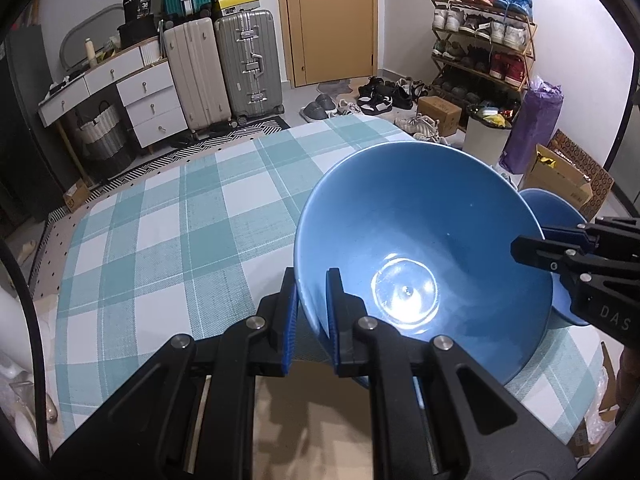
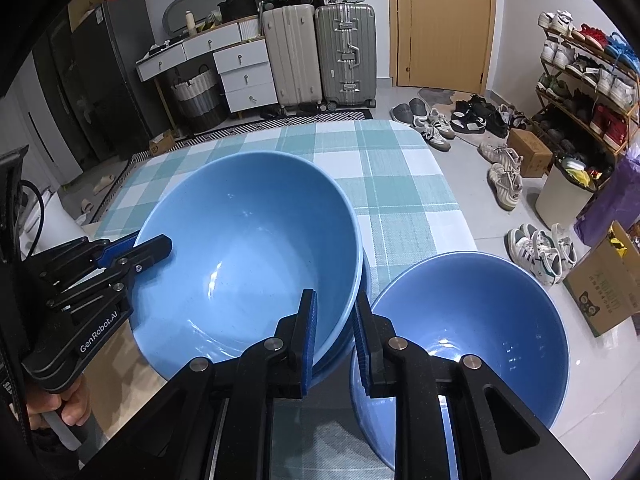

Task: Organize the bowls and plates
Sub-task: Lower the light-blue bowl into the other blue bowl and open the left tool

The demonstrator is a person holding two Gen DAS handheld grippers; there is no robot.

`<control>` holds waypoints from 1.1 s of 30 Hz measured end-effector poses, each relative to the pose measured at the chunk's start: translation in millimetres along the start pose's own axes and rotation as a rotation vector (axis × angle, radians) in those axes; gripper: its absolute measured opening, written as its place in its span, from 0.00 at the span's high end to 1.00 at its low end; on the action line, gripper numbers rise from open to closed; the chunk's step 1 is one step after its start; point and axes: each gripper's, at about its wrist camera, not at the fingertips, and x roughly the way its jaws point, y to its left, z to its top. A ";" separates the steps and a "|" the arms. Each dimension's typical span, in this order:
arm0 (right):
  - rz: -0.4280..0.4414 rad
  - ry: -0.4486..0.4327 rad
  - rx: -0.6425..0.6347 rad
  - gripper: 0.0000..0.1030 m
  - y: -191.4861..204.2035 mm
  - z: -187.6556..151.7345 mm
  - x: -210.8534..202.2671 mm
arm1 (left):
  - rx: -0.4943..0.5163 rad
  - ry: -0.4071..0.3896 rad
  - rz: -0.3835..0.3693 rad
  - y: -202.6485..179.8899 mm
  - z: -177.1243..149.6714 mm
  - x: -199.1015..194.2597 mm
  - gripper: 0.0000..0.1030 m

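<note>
A large blue bowl point(image 1: 420, 248) point(image 2: 248, 256) hangs tilted over the checked tablecloth point(image 1: 180, 220) point(image 2: 400, 184). My left gripper point(image 1: 311, 292) point(image 2: 152, 248) is shut on its near-left rim. On the opposite rim my right gripper point(image 2: 336, 312) point(image 1: 528, 246) is shut as well. In the right wrist view a second blue rim point(image 2: 360, 276) shows just under the bowl's right edge; I cannot tell whether it touches. A smaller blue bowl point(image 2: 472, 340) point(image 1: 552, 208) stands to the right on the table's edge, partly hidden behind my right gripper's finger.
Past the table's far edge stand suitcases point(image 1: 224, 68) point(image 2: 320, 52) and a white drawer unit point(image 1: 148, 96). Shoes point(image 2: 536, 248), cardboard boxes point(image 2: 600, 288) point(image 1: 560, 176), a bin point(image 2: 564, 196) and a shoe rack point(image 1: 480, 40) crowd the floor on the right. A person's hand point(image 2: 68, 408) holds the left gripper's handle.
</note>
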 end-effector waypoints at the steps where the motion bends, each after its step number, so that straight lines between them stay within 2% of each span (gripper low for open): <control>1: -0.012 -0.004 -0.010 0.82 2.6 -0.9 0.8 | 0.002 0.002 0.000 -0.3 -0.8 0.8 0.91; 6: -0.029 0.004 -0.024 0.81 3.8 -4.6 7.5 | 0.031 0.000 0.027 -4.4 -1.3 8.4 0.91; 22: -0.052 0.006 -0.038 0.81 6.9 -9.8 12.6 | 0.053 0.029 0.043 -8.5 -9.3 14.1 0.90; 28: -0.046 0.023 -0.036 0.77 6.3 -12.9 13.9 | 0.040 0.074 0.018 -5.7 -14.1 21.3 0.89; 30: -0.033 0.018 -0.032 0.76 4.7 -12.7 10.9 | 0.032 0.083 -0.001 -3.9 -15.2 20.7 0.83; 33: -0.007 0.005 -0.029 0.63 3.7 -12.2 3.4 | 0.007 0.084 -0.045 -0.1 -15.8 13.7 0.73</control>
